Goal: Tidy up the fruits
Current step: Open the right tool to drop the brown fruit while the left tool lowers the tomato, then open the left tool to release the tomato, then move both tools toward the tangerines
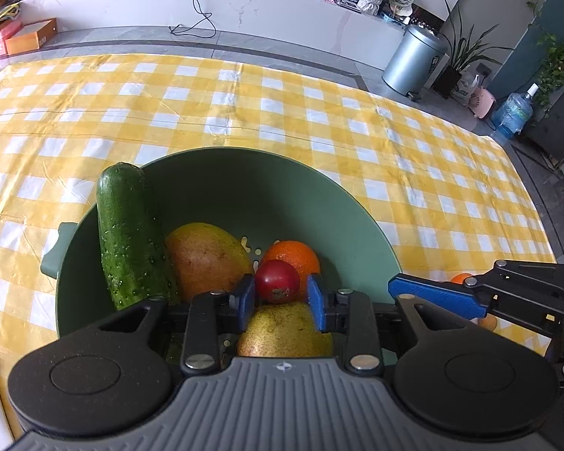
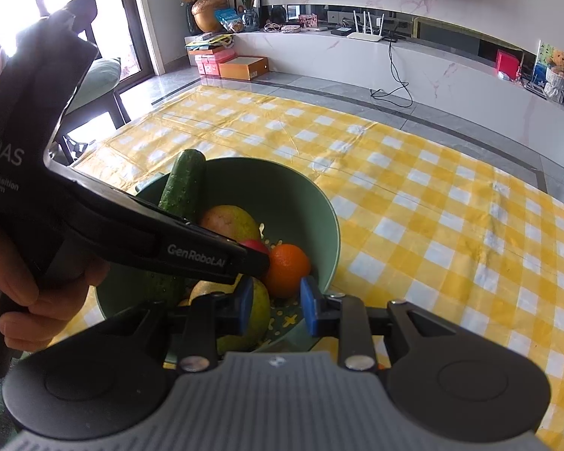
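Note:
A green colander bowl stands on the yellow checked cloth. In it lie a cucumber leaning on the rim, a mango, an orange, a pear and a small red fruit resting on top of the pear. My left gripper is inside the bowl with the red fruit between its blue pads; a slight gap shows at the right pad, so it is open. My right gripper hovers over the bowl's near rim, open, with nothing between its pads.
A second orange lies on the cloth right of the bowl, mostly hidden behind the right gripper's finger. A hand holds the left gripper's handle. A chair stands at the table's far left corner.

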Motion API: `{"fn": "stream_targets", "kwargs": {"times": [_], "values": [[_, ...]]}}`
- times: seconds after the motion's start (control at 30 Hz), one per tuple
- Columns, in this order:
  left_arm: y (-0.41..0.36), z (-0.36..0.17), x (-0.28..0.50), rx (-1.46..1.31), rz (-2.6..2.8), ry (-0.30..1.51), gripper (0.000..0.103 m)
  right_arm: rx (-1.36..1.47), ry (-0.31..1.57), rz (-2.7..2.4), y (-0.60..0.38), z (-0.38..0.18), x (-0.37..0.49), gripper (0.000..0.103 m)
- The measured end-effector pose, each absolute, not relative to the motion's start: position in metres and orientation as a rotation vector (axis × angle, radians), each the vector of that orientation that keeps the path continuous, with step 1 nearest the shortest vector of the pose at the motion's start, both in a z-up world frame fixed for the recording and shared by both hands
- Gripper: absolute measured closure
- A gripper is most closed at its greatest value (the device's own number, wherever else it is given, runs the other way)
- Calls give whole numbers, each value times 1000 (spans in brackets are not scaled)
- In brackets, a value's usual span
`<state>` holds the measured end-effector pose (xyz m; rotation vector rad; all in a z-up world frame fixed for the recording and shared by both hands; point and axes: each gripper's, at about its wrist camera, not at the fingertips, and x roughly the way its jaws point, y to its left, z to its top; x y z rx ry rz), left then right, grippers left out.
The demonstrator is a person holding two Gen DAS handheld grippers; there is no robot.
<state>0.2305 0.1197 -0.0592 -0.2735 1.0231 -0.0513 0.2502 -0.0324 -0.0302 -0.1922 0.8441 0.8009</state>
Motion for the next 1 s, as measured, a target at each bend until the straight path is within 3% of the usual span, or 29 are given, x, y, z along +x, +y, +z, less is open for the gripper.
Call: {"fn": "stream_targets", "kwargs": {"times": [0.1,0.2,0.6,1.0], "values": [[121,-57,228,-284,-41,1024,59,-189,836,797,-35,-27,248,78],[120,-50,222,-283,-32,1010,59,-181,823,796,-40,-23,244,71],[70,4,165,-175,-50,800,57,-151,696,722,-93,7,203,64],[-1,2,132,-66,-198,749,56,-32,733,536,-187,-22,173,63]]}}
